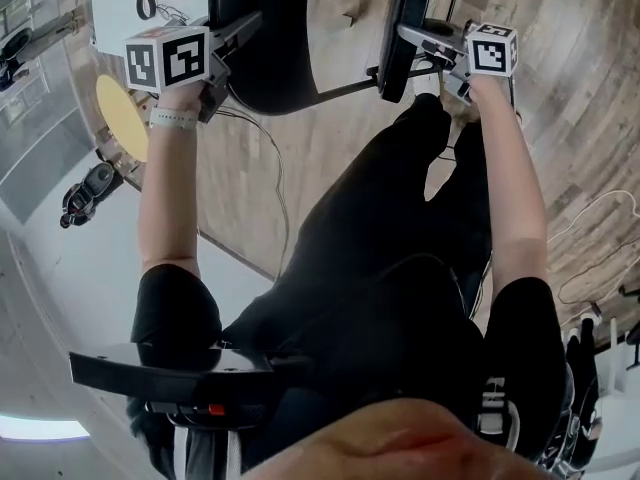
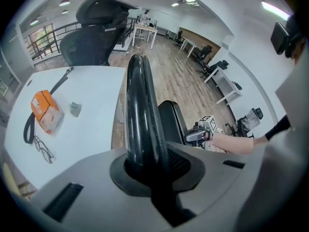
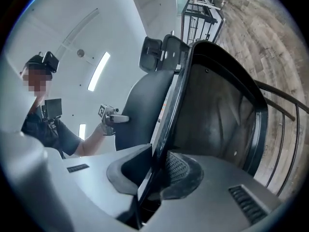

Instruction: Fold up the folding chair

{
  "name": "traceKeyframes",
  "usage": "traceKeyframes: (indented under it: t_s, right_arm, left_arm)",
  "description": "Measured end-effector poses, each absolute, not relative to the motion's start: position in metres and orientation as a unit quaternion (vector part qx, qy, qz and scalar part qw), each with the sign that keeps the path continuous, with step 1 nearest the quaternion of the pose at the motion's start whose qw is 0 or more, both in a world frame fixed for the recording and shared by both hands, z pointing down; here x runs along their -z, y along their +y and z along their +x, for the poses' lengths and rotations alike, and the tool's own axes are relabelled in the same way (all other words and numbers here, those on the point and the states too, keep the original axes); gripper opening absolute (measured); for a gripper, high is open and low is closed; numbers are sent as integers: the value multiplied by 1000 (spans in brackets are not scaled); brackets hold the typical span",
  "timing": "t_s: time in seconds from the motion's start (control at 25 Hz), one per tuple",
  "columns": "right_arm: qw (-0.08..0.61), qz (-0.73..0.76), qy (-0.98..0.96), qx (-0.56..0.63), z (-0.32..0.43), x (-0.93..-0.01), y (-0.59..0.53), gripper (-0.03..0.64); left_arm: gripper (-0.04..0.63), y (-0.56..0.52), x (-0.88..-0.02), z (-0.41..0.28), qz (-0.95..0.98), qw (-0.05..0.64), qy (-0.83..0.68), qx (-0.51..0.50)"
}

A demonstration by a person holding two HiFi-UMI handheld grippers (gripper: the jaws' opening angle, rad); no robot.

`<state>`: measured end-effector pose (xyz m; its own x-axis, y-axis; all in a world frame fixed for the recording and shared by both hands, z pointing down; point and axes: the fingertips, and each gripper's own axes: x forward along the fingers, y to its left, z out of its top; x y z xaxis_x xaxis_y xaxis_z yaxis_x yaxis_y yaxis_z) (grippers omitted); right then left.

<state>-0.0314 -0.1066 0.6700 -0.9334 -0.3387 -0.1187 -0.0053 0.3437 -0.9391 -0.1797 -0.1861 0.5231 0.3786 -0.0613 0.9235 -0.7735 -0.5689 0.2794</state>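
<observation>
- Wood-plank floor (image 1: 330, 18) showed between the two black panels of the folding chair (image 1: 265, 58), ahead of the person's legs.
- Left claw (image 1: 232, 40) was clamped on the rounded rim of the left panel (image 2: 141, 105), whose long edge ran straight away from it.
- Right claw (image 1: 415, 53) was clamped on the thin rim of the right panel (image 3: 217, 105), which was also edge-on.
- Both panels stood side by side and apart, joined by a frame bar (image 1: 345, 88). I judged that folding meant swinging one panel flat against the other.
- Farther off, the left panel rose just beside one edge of the white surface (image 2: 87, 129).
</observation>
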Motion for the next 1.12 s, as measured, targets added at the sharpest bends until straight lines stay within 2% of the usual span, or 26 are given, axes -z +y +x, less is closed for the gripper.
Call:
traceKeyframes:
  t_s: [0.32,1.12]
  right_arm:
    - [127,-106,809,564,-126,-627,-163,55]
    - [78,-143,805,570,-229,-641,-217,58]
  left_arm:
    - [48,-228,-480,-234,745,358,-283,-487]
    - [48,-254,-485,-275,738,352,-298,-493]
